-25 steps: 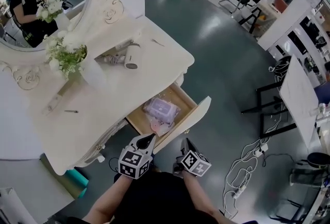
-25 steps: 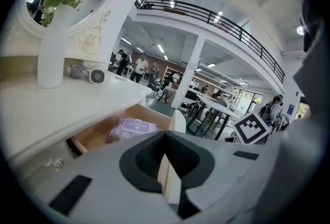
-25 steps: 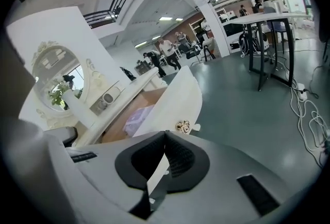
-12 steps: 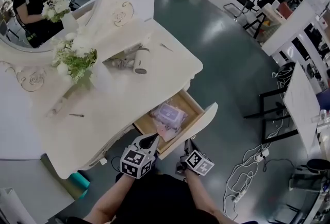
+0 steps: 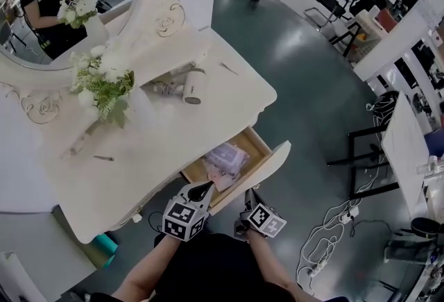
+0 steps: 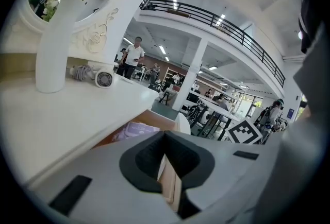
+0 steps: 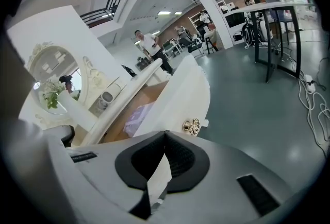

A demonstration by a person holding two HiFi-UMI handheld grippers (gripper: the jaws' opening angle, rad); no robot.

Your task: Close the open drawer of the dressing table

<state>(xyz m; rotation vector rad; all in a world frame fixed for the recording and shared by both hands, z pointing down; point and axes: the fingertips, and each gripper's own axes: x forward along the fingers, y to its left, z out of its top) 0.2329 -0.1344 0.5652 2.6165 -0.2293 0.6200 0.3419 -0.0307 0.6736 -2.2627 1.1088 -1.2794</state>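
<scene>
- The cream dressing table (image 5: 208, 113) fills the left of the head view, and its drawer (image 5: 258, 146) stands pulled out at the near right corner, open.
- The drawer's wooden inside shows, with a lilac packet (image 5: 225, 155) lying in it.
- My left gripper (image 5: 200, 189) is at the near left end of the drawer. Its tips point at the drawer's edge, but I cannot tell whether they touch it.
- In the left gripper view the jaws (image 6: 165, 135) are pressed together at the tips with nothing between them. Only the drawer's wooden side shows beyond.
- My right gripper (image 5: 248, 194) sits just near of the white drawer front (image 5: 267, 167).
- In the right gripper view its jaws (image 7: 165, 134) are also clenched tip to tip and empty. The drawer front rises just ahead of them, and its gold knob (image 7: 192, 126) is slightly right of the tips.
- On the tabletop — farther and to the left — are a white hair dryer (image 5: 191, 89) and a vase of white flowers (image 5: 104, 82).
- An oval mirror (image 5: 69, 2) stands behind them.
</scene>
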